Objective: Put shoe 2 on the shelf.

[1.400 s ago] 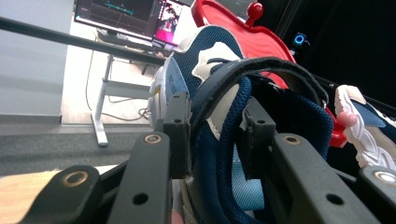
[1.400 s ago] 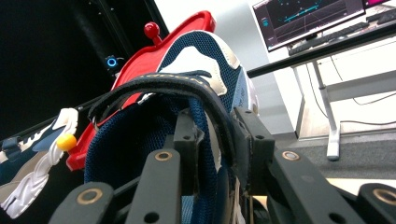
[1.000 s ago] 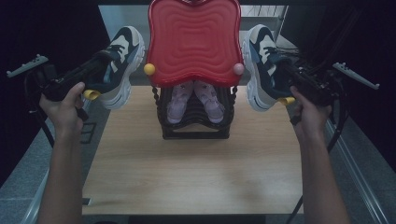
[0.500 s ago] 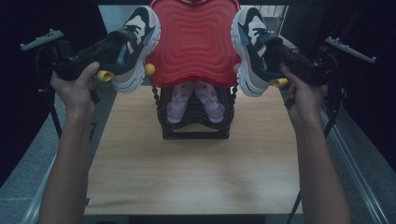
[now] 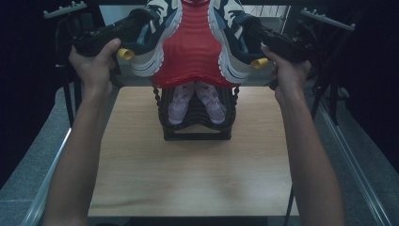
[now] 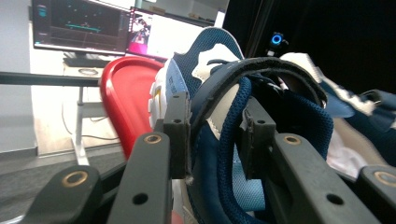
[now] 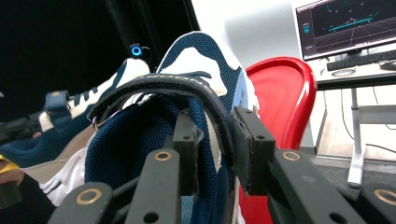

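Two blue and white sneakers are up in the air, one in each claw. The left claw (image 6: 212, 140) is clamped on the heel collar of the left sneaker (image 5: 153, 37). The right claw (image 7: 217, 149) is clamped the same way on the right sneaker (image 5: 233, 40). In the high view, each sneaker runs long from the heel near the hand up to the toe at the top edge. The toes lean in toward each other, and the soles face the red tray (image 5: 190, 52) between them. The tray sits on top of a black shoe rack (image 5: 197, 127) on the wooden surface (image 5: 188, 179). A pair of pink shoes (image 5: 195, 101) rests in the rack.
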Demonstrator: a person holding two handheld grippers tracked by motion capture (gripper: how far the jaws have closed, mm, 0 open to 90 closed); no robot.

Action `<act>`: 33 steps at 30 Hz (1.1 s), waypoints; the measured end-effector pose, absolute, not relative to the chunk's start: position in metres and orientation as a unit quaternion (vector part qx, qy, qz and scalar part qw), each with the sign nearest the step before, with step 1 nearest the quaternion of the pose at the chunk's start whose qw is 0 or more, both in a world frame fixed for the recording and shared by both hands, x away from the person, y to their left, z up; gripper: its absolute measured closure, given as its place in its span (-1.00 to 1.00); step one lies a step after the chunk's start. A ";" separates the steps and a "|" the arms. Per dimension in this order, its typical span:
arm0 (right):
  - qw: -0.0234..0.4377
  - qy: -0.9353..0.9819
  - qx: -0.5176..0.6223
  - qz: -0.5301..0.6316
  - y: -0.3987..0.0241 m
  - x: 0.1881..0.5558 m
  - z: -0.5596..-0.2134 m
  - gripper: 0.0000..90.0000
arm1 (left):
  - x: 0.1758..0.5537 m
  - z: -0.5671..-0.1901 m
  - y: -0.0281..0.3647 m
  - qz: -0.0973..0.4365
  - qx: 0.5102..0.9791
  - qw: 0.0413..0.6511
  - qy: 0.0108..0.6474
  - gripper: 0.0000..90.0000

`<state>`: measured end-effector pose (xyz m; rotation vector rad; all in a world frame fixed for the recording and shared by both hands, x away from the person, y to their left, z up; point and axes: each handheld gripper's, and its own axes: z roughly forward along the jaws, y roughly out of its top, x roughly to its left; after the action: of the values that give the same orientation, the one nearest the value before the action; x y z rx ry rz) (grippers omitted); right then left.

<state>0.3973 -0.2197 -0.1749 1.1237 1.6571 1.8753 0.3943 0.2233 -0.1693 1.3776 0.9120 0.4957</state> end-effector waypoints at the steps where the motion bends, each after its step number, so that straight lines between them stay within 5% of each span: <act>1: 0.197 0.595 0.403 0.667 -0.216 0.399 -0.173 0.59 | 0.396 -0.167 0.221 0.217 0.608 0.650 0.401 0.53; 33: 0.251 0.630 0.429 0.597 -0.171 0.451 -0.180 0.59 | 0.439 -0.186 0.169 0.241 0.612 0.616 0.433 0.50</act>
<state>0.4505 -0.1707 -0.1803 1.1686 1.7147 1.6241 0.4391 0.1688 -0.1859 1.4092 0.9967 0.5560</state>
